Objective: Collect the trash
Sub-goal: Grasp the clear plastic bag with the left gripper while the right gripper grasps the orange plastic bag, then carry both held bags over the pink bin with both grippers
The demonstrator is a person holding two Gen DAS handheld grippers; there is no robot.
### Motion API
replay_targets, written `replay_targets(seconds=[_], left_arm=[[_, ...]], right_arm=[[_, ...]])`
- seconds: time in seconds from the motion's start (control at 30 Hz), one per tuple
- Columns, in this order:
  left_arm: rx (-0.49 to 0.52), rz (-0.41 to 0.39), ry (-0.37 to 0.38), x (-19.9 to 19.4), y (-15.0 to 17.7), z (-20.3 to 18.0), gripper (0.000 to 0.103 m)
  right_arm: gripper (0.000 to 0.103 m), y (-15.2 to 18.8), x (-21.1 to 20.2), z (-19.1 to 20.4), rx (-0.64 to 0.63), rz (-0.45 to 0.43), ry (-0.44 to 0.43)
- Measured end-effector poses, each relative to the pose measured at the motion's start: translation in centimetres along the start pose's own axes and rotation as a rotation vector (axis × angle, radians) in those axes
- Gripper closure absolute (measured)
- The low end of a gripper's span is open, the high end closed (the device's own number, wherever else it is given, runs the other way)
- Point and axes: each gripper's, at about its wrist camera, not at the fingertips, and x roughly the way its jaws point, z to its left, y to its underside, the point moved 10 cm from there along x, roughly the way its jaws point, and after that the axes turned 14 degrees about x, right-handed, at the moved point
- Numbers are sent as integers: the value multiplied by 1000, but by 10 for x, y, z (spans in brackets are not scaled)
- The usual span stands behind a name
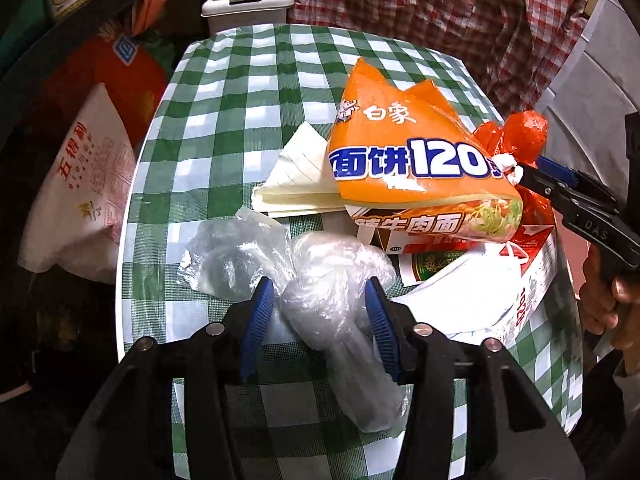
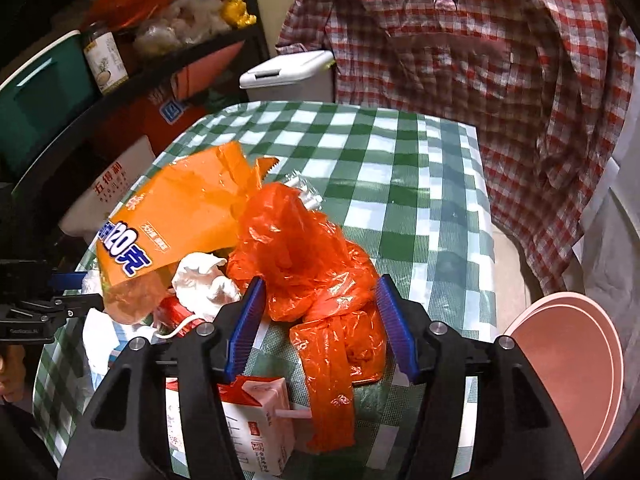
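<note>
We have both tools out over the pile of trash on the checked counter [image 1: 248, 92], and we judge the step in hand to be the first grab, with nothing lifted yet. Our left tool [image 1: 320, 312] stands released, its blue pads spread to either side of the crumpled clear plastic bag [image 1: 332, 280], which lies on the counter between them; whether the pads touch it we cannot tell. Our right tool [image 2: 320, 320] is likewise released, its pads straddling the red plastic bag [image 2: 316, 264], which rests on the counter at the near edge of the heap. Behind these lie the orange noodle wrapper [image 1: 404, 160], a wad of white tissue [image 2: 204, 284], some folded paper [image 1: 300, 176] and a small drink carton [image 2: 260, 420] just under the right tool (its straw pokes out sideways). A white lidded bin [image 1: 248, 4] stands beyond the far edge of the counter, well apart from the pile, and it looks the likely place for all this. The next move, as we read it, calls for closing each tool firmly on its bag, since thin film slips and bunches, then lifting clear without dragging the wrapper or the tissue along.
</note>
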Motion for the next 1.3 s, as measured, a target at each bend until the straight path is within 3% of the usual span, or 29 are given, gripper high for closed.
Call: replay_targets(seconds=[0.1,0.3,0.83,1.3], left_arm=[[17,-6,-13,-4,-1,-2,69],[13,-46,-25,-27,-6,1,71],[-88,-196,-150,-108,-2,31,71],[-31,-420,-135,-159,-38,-37,71]], right_arm=[[50,1,0,-2,-6,-4,13],[66,-2,-12,-2,-23,-23,26],[68,-29,-110,-15,33,-201,-1],[68,-33,-198,-36,58,-339,1]])
